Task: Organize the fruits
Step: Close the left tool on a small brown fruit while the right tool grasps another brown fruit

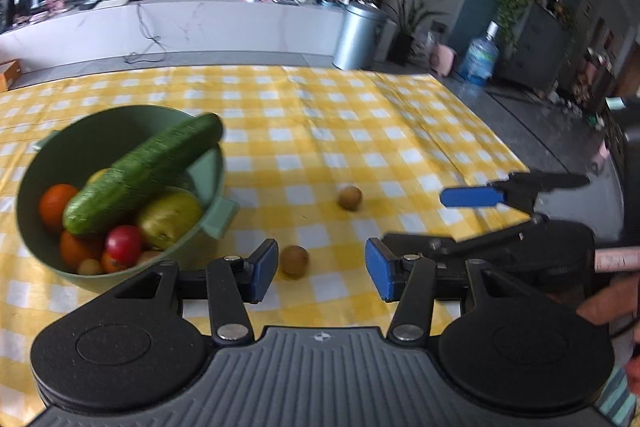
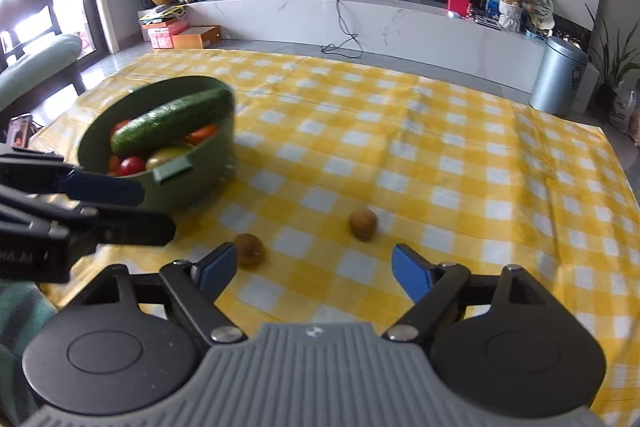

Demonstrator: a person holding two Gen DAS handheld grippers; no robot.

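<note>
Two open claws hover over a yellow-checked bench with nothing between their blue pads: the left claw (image 1: pixel 322 269) is framed around the nearer brown fruit (image 1: pixel 294 261), which lies on the cloth just short of its left pad, and the right claw (image 2: pixel 314 273) stands wider apart. A second brown fruit (image 1: pixel 349 197) sits further out, at about one o'clock from the first, well apart from the green bowl (image 1: pixel 208 187) at ten o'clock. That bowl already holds a cucumber (image 1: pixel 144 173) propped across its rim, oranges, a red fruit and a yellow-green one. Both loose fruits look like kiwis, though blur makes that uncertain. Round and free on the cloth, either could roll away if a pad nudges it sideways before closing. The claws work close together here, the right one's finger crossing the left view at three o'clock, so a clash looks possible should both go for one fruit. Dropping more into the heaped bowl might also tip the overhanging cucumber out. Writing on the left claw's body, seen in the right view, is too blurred to read.
</note>
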